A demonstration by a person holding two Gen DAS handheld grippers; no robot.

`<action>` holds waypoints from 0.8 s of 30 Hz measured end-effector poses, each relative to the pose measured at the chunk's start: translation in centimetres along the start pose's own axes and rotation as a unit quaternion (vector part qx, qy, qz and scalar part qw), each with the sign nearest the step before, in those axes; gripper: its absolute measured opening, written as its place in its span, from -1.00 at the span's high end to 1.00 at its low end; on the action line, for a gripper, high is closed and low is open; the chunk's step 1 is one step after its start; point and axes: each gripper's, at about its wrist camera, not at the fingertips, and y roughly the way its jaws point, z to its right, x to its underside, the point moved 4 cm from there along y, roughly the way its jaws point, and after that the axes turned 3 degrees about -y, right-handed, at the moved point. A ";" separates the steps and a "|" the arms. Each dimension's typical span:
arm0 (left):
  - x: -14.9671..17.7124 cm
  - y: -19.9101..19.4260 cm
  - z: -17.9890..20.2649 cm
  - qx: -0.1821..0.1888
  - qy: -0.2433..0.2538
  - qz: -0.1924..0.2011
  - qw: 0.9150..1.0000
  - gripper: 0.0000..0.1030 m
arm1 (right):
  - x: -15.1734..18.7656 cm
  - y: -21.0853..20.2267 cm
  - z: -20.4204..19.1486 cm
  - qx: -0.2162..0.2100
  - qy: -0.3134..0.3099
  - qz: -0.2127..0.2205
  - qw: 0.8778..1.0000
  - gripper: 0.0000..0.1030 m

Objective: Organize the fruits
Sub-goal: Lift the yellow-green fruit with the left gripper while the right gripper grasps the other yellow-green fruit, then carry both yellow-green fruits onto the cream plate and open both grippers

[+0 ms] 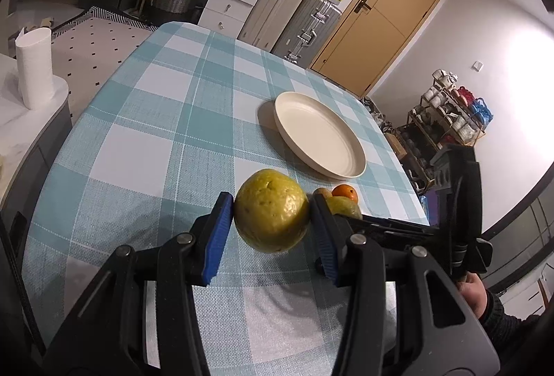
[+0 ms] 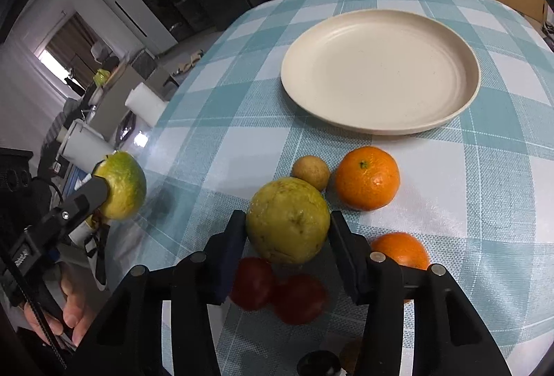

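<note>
Left wrist view: a yellow-green fruit (image 1: 271, 210) is clamped between the blue pads of the left gripper (image 1: 271, 230) and appears to be held clear of the checked surface (image 1: 155, 119). It is nearly round, so no long axis can be named; its pitted skin is turned toward the camera. The cream plate (image 1: 320, 133) lies beyond it, bare. The right gripper (image 1: 457, 203) is seen at the right edge, with a small orange (image 1: 344, 193) and more fruit partly hidden behind the near jaw.

Right wrist view: a second yellow-green fruit (image 2: 288, 220) sits between the jaws of the right gripper (image 2: 287, 237), which are closed up against its sides; whether full pressure is applied cannot be told. It appears to rest on the surface (image 2: 484, 185). It is slightly taller than wide, and the dimple faces the camera. Just behind it lie a small brownish fruit (image 2: 310, 173) and an orange (image 2: 367, 178); a second orange (image 2: 401, 249) and two red fruits (image 2: 277, 293) lie under the jaws. The plate (image 2: 381, 71) is well apart. The left gripper (image 2: 90, 199) is seen at far left with its fruit (image 2: 123, 185).

Risks, as judged: round, waxy skin could slip from the pads if the grip is off-centre; a lift could nudge the neighbours and send them rolling; both hands converging on one plate could collide.
</note>
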 end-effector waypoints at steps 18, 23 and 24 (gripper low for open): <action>-1.4 3.1 3.5 -0.007 0.031 -0.019 0.999 0.16 | 0.1 -5.4 2.5 -0.076 0.036 0.084 0.993 0.04; -2.5 4.7 5.0 0.000 0.038 -0.023 0.999 0.16 | -0.7 -7.2 3.5 -0.086 0.033 0.116 0.989 0.04; -2.8 5.1 5.3 0.001 0.041 -0.024 0.999 0.16 | -1.1 -7.6 3.7 -0.087 0.031 0.124 0.988 0.04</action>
